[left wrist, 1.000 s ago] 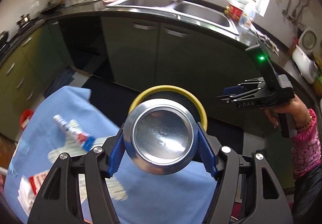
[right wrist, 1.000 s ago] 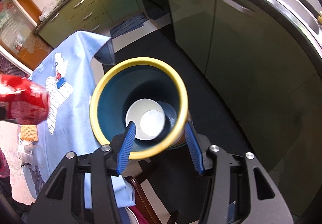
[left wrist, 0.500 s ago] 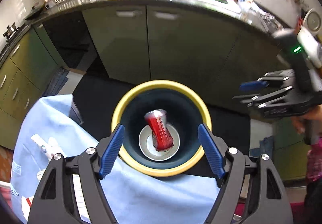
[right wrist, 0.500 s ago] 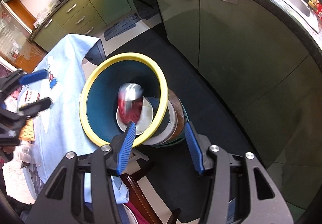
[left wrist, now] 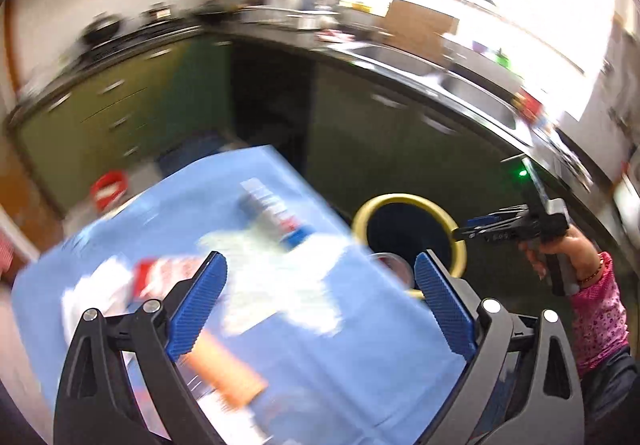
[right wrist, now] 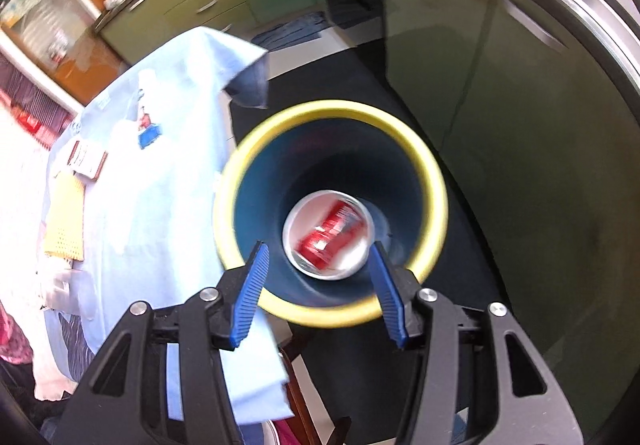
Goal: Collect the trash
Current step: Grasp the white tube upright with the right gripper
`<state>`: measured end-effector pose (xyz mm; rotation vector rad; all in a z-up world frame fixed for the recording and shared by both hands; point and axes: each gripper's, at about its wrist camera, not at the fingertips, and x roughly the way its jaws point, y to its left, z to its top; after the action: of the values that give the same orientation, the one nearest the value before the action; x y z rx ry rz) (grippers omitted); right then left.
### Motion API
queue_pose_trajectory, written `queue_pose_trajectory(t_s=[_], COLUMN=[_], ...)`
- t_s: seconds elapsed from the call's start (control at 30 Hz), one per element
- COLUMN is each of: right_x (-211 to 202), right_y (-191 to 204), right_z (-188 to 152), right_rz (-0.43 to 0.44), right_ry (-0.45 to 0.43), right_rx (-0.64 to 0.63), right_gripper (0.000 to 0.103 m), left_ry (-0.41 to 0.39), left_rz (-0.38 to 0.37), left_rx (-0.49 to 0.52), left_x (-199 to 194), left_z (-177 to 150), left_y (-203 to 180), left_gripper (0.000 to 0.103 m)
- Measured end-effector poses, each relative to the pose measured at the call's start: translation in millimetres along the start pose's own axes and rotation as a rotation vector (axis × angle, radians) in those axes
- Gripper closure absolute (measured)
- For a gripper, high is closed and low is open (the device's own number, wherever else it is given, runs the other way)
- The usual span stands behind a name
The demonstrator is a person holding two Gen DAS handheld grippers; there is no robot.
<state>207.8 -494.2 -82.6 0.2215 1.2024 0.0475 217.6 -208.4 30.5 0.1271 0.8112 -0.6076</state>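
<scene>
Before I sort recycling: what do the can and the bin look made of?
Can: probably thin aluminium, going by its glossy red printed wall, though it is blurred. Bin: likely plastic, with a smooth dark blue wall, a matte yellow rim and no seams.

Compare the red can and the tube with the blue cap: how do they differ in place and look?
The red can lies on its side at the bottom of the yellow-rimmed bin; the tube lies on the blue cloth covering the table. The can is red all over; the tube is mostly white with a blue cap. Both lie flat, and no gripper holds either.
</scene>
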Motion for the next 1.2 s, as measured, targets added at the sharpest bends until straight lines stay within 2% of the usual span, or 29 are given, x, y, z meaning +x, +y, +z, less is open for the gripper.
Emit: queue_pose_trajectory(t_s=[0.07, 0.23, 0.3, 0.43, 0.57, 0.7, 0.93, 1.2], right_x=[11, 40, 52, 80, 107, 125, 140, 141], right_y=[27, 93, 118, 163, 196, 214, 213, 209], right_z=[18, 60, 77, 106, 126, 135, 139, 139], right_rz=[0.012, 0.051, 0.06, 0.07, 0.045, 0.014, -0.029, -0.059], right_ry=[0.013, 0.047, 0.055, 0.074, 0.101, 0.13, 0.164, 0.154], right_rx=[-0.046, -0.155, -0.191, -0.256, -0.293, -0.309, -0.295, -0.291], right_gripper=[0.053, 0.053, 0.053, 0.053, 0.053, 0.053, 0.067, 0.074], left_ry=[-0.019, -0.05, -0.047, -0.039, -0.032, -0.046, -0.054, -0.053], left_rz=[0.047, 0.088, 0.118, 0.128, 0.113, 0.115, 0.096, 0.094], left_rx=[-0.057, -0.229, -0.268, -0.311, -0.318, -0.304, -0.296, -0.296], left_x=[-17, -44, -48, -53, -57, -64, -71, -72], left_z=[-24, -80, -101, -133, -147, -144, -145, -146], left_y=[33, 107, 125, 148, 149, 138, 134, 132], left_gripper=[0.008, 0.005, 0.005, 0.005, 0.005, 0.005, 0.005, 0.005])
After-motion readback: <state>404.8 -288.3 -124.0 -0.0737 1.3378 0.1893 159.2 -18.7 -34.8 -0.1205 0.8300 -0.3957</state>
